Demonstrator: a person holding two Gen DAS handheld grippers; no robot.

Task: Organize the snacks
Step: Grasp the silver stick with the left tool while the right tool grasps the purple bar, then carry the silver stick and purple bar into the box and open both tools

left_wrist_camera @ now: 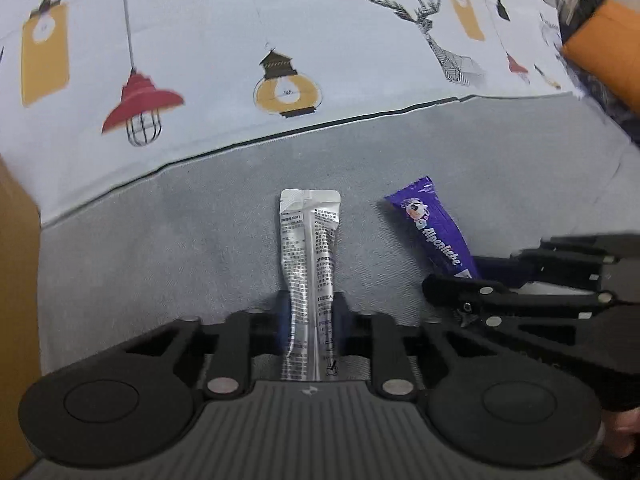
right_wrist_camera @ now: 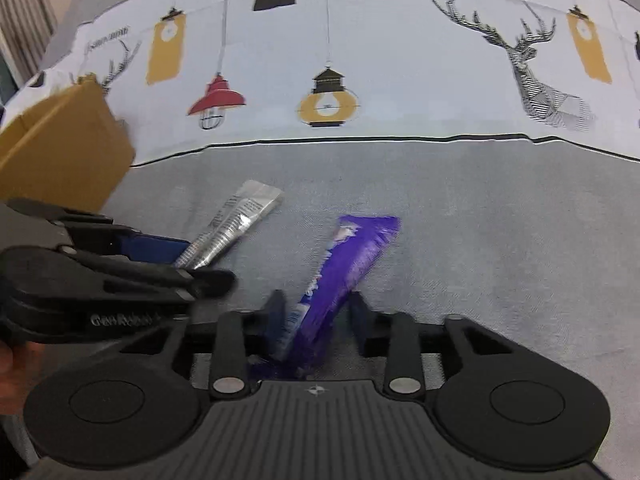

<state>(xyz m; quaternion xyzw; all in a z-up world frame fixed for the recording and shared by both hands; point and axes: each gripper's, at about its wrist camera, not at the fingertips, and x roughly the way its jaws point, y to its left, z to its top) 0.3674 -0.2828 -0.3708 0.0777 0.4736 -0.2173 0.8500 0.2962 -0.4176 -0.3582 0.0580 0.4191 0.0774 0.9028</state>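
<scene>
Item 1. Silver foil sachet point(left_wrist_camera: 310, 280). Lies between the two fingers of the left claw point(left_wrist_camera: 310, 308), long axis in line with the fingers, far end pointing straight ahead, near end under the claw body. The fingers sit tight against both sides of the sachet, so the left claw is judged clenched on it. Printed side up: blocks of small dark text, not readable; a small cup-like pictogram near the lower end.

Item 2. Purple Alpenliebe candy stick point(right_wrist_camera: 340, 280). Sits between the fingers of the right claw point(right_wrist_camera: 318, 312), long axis leaning ahead and to the right of the finger line. The picture is blurred there; a gap seems to show at the right finger, so I cannot tell whether this claw is clamped. The left wrist view reads "Alpenliebe" in white, with a cartoon figure above the word.

Item 3. Cardboard box point(right_wrist_camera: 64, 148). Ahead and to the left of both claws, nearer the left claw; judged the likely place for the snacks.

Item 4. Table point(left_wrist_camera: 180, 240) under a grey cloth with a printed white band: lanterns, stag heads, and the words "FASHION HOME" ahead of the right claw. Both snacks appear to lie on it or just above it.

Item 5. An orange package point(left_wrist_camera: 604, 48), far ahead-right of the left claw, unidentified.
</scene>
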